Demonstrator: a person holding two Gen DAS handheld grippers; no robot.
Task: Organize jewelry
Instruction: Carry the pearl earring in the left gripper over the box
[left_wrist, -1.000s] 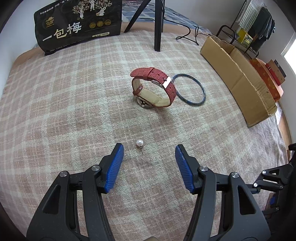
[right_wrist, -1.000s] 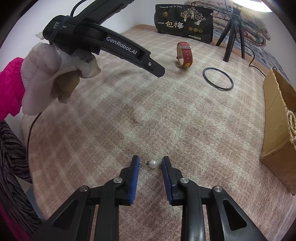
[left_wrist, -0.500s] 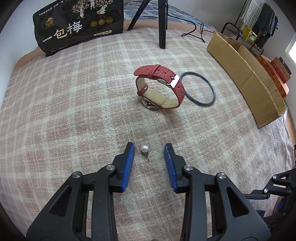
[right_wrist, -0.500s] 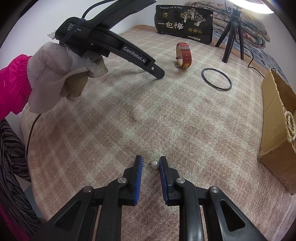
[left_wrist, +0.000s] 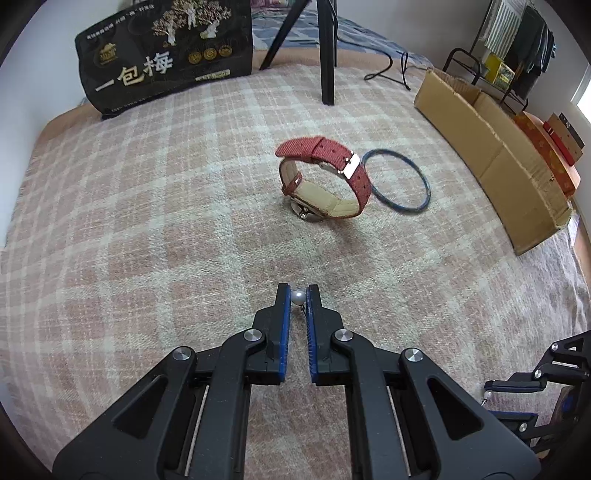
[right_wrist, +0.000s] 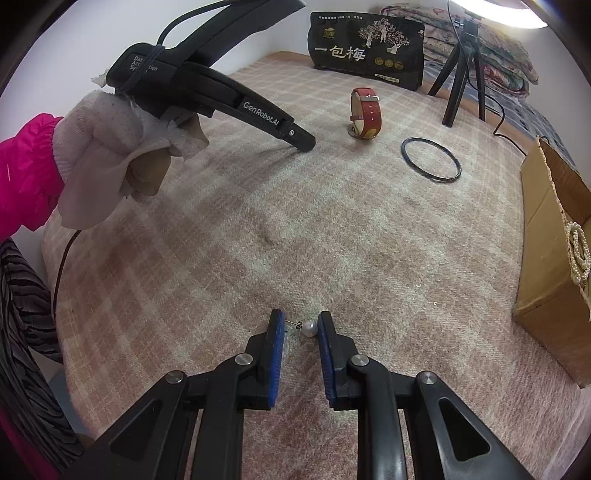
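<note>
My left gripper (left_wrist: 297, 295) is shut on a pearl stud earring (left_wrist: 297, 296) on the plaid blanket. My right gripper (right_wrist: 300, 326) has closed in on a second pearl stud earring (right_wrist: 308, 328): the post tip touches the left pad and the pearl touches the right pad, low over the blanket. A red watch (left_wrist: 323, 177) stands on its case ahead, with a dark blue bangle (left_wrist: 397, 181) just right of it. Both show in the right wrist view, the watch (right_wrist: 366, 114) and the bangle (right_wrist: 431, 158). The left gripper body (right_wrist: 221, 96) is at upper left there.
A cardboard box (left_wrist: 491, 155) lies along the right side; in the right wrist view the box (right_wrist: 546, 266) holds a pearl strand (right_wrist: 578, 254). A black bag (left_wrist: 166, 55) and a tripod leg (left_wrist: 327, 51) stand at the far edge.
The left jaws closed from wide open onto the pearl earring. The right jaws narrowed around the second earring until both pads touch it.
</note>
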